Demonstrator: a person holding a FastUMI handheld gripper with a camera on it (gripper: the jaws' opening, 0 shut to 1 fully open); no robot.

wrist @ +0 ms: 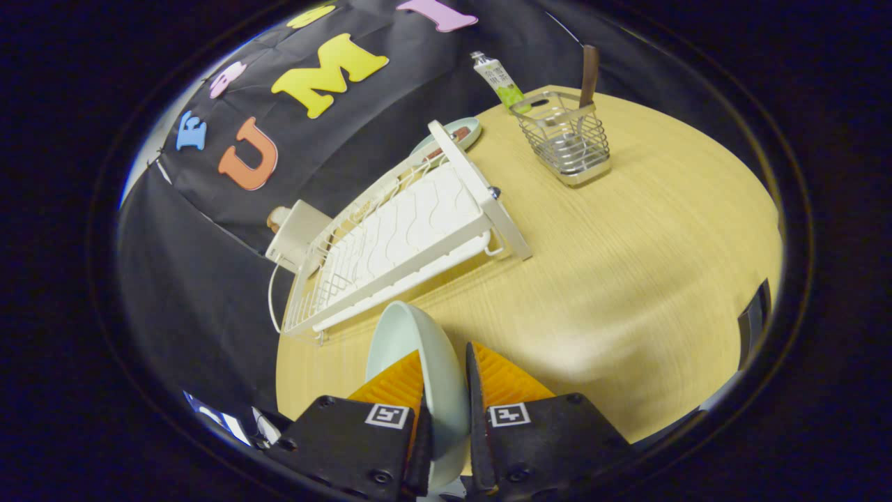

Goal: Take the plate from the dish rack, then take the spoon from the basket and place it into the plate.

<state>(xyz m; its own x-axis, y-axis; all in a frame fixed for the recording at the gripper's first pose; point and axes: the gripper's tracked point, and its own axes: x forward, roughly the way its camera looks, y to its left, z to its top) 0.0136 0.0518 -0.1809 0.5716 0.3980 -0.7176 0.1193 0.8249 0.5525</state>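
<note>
Plate point(418, 348) pale green, on edge, gripper point(444, 362) jaws clamping rim

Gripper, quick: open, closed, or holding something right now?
Gripper: closed on the plate, one finger on each face of it, held on edge just off the dish rack.

The plate point(411, 348), clamped on edge between the two fingers of the gripper point(446, 373), is a pale mint green, plain and unpatterned. At about eleven o'clock from it, the dish rack point(404, 237) is white all over, its tray ribbed with wavy lines. The table point(627, 279) is light yellow wood with a fine straight grain. Toward one o'clock, the wire basket point(568, 139) is shiny silver, and the spoon point(589, 75) handle rising from it is brown. Beside it, a tube point(498, 78) is white and green.
</note>
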